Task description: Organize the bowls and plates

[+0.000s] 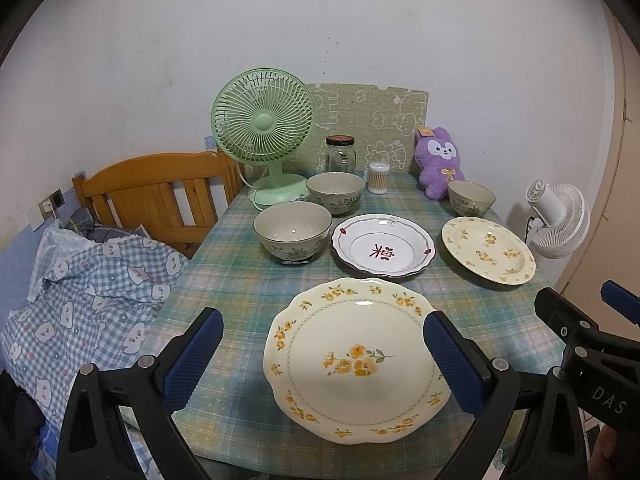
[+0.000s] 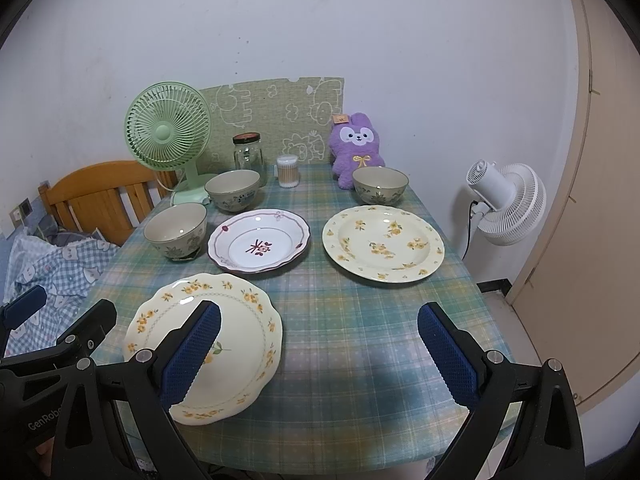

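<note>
Nearest to you, both claws hang spread and empty above the near edge of the table (image 2: 340, 320): your left claw (image 1: 322, 356) has the scalloped yellow plate (image 1: 356, 360) lying between its fingers and below them, touching neither as far as the view shows, while your right claw (image 2: 320, 354) frames only bare checked cloth, with that same plate under its left finger. Nothing looks stacked yet, so you seem to be at the very start, choosing a first piece. Ahead of the left claw and to its left sits the near bowl (image 1: 293, 232), with a second bowl (image 1: 336, 192) behind it; straight ahead is the white plate with the red mark (image 1: 383, 246). Ahead of the right claw lies the round yellow plate (image 2: 383, 242), and the third bowl (image 2: 380, 185) stands beyond it, just in front of the purple plush rabbit (image 2: 355, 148). A sensible next move is to gather plates on plates and nest bowls in bowls; a flat plate calls for a finger under its rim. You have open cloth under the right claw to work in. Mind the table's left edge beside the bed and its right edge near the white fan (image 2: 506, 204), and keep clear of the green fan (image 1: 264, 120), jar (image 1: 340, 154) and cotton swab tub (image 1: 378, 177) at the back.
</note>
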Motion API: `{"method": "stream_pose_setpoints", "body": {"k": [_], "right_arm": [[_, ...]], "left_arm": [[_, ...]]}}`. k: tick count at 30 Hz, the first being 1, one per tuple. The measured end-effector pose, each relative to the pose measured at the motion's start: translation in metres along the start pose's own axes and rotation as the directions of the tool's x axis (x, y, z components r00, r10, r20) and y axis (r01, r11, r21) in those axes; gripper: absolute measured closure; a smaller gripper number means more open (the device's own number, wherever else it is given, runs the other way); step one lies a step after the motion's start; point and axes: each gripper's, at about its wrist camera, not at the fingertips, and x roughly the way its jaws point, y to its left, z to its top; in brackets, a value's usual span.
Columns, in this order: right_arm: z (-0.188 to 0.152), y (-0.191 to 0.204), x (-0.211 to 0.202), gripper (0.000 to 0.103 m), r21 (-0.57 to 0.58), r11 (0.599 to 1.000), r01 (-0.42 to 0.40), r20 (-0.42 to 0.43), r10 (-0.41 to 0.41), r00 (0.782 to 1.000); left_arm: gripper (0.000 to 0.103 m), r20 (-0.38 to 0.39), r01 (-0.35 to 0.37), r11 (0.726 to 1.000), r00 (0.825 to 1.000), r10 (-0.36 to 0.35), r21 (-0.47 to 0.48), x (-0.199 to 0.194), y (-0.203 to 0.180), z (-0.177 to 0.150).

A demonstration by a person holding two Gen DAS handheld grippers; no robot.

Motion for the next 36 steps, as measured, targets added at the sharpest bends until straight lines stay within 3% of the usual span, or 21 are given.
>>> {"method": "stream_pose_setpoints", "body": {"k": [14, 23, 36], "right_arm": [[-0.002, -0.001, 0.003, 0.003, 0.000, 1.000, -0.001, -0.002, 0.001, 1.000], [-0.003, 0.005, 0.004, 0.004, -0.016, 1.000, -0.012, -0.003, 0.012, 1.000], [0.010, 0.045, 0.033, 0.007, -0.042, 0.998, -0.042, -0.068, 0.039, 0.997]], "left_arm": [[0.004, 0.001, -0.001, 1.000, 1.000, 0.001, 0.001, 0.001, -0.001, -0.001], [0.011, -0.011, -0.027, 0.999, 1.000, 0.027, 0.020, 0.002, -0.001, -0.004], [0.018, -0.079, -0.035, 0.999, 0.996, 0.036, 0.010, 0.035, 0.028, 0.009]]}}
